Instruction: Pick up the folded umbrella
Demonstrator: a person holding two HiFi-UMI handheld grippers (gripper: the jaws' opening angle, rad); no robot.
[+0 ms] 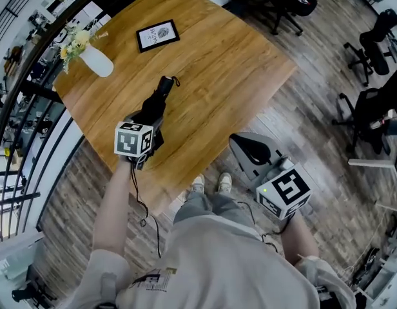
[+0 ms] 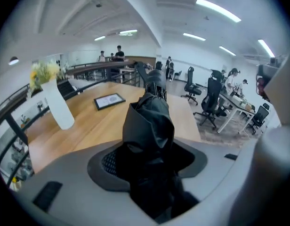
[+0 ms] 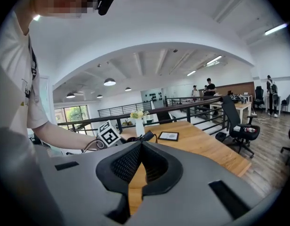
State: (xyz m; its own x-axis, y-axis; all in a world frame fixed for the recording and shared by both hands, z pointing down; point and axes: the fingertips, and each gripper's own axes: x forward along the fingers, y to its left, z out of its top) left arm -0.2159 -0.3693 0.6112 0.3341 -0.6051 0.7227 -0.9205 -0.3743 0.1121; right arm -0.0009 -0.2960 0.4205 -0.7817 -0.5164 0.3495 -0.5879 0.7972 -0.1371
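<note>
The folded umbrella (image 1: 157, 100) is black and slim, with a strap loop at its far end. It hangs tilted above the wooden table (image 1: 224, 63), and my left gripper (image 1: 151, 122) is shut on its near end. In the left gripper view the umbrella (image 2: 149, 124) fills the space between the jaws and hides the fingertips. My right gripper (image 1: 245, 145) is off the table's near corner, over the floor, shut with nothing in it. In the right gripper view its jaw tips (image 3: 140, 144) meet, and the umbrella (image 3: 147, 136) shows beyond them.
A white vase with yellow flowers (image 1: 95, 60) stands at the table's left corner. A framed picture (image 1: 158, 35) lies flat at the far side. A black railing (image 1: 31, 92) runs along the left. Office chairs (image 1: 372, 50) stand at the right. My feet (image 1: 211, 184) are by the table's near edge.
</note>
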